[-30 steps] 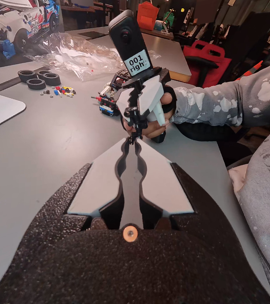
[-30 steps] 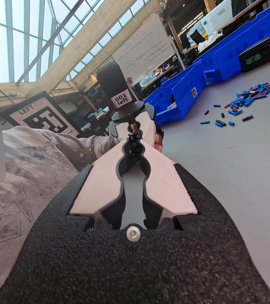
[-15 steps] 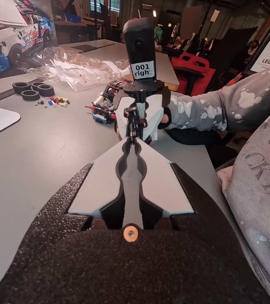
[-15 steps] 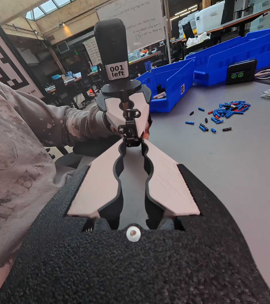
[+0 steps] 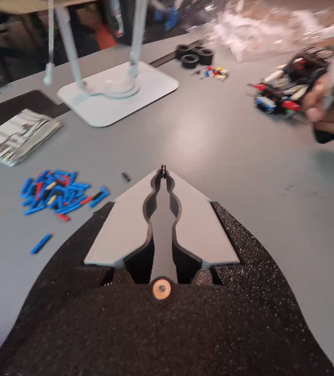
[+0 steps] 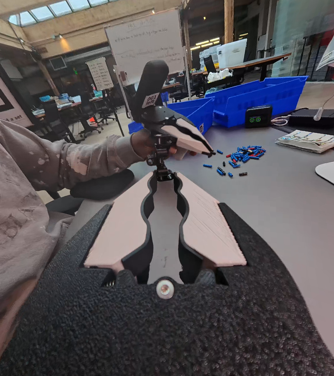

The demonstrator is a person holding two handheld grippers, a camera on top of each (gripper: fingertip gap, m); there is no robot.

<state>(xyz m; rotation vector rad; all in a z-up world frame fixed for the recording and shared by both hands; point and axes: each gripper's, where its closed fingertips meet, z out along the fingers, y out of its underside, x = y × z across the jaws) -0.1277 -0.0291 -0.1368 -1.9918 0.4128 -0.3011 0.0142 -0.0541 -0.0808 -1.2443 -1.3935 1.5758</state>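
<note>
Above the grey worktop point(image 5: 233, 162), left claw point(image 5: 163, 173) pressed together on a tiny black pin point(image 5: 163, 168) that pokes out past the tips. No longer nose to nose with the right claw point(image 6: 163, 175) as half a second back: swung off leftward and tilted down, blur across the whole left wrist view telling of the turn. Now faces the heap of blue pins point(image 5: 54, 193), a loose dark pin point(image 5: 126, 176) lying just beside the tips, a single blue pin point(image 5: 41, 244) nearer in. Beyond, a folded booklet point(image 5: 17, 138), a white lamp base point(image 5: 119, 91), black tyres point(image 5: 194, 55) and a half-built model point(image 5: 280, 95) at the far right.

From the right wrist view: right claw nipped shut on the foot of a small black jointed piece point(image 6: 161, 156), held upright in the air as before, clear of the worktop. Left claw seen farther off, tips low and near the heap of blue pins, pin apart from the jointed piece. Whether that pin came off the piece, hard to tell.
</note>
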